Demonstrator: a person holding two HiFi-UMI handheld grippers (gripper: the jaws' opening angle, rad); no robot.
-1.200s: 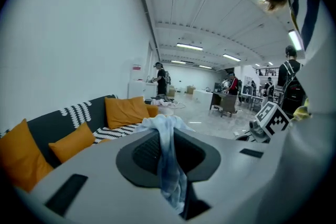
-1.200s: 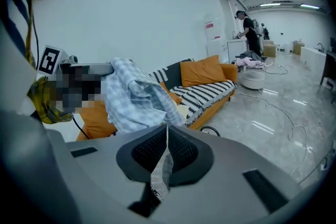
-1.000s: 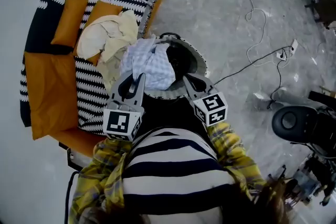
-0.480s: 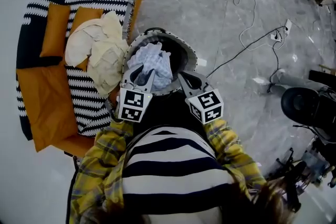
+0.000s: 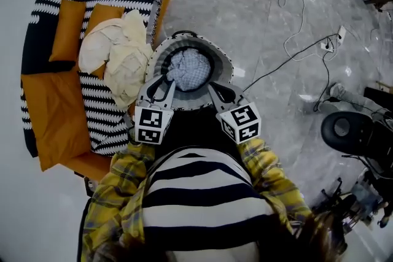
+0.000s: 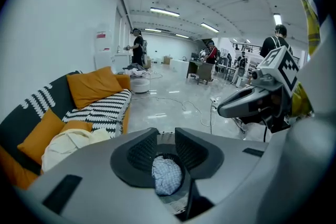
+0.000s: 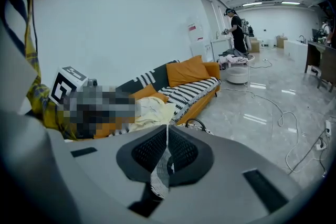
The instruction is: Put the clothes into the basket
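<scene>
While right gripper (image 5: 215,91) jaws clamp basket (image 5: 228,64) rim, left gripper (image 5: 161,85) jaws just opening, narrow, empty; checked cloth (image 5: 189,69) in basket.

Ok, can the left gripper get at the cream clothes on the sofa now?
Probably yes. The left gripper, jaws just opening with nothing held, hangs at the basket rim; the cream clothes lie uncovered on the sofa right beside it, nothing between.
</scene>
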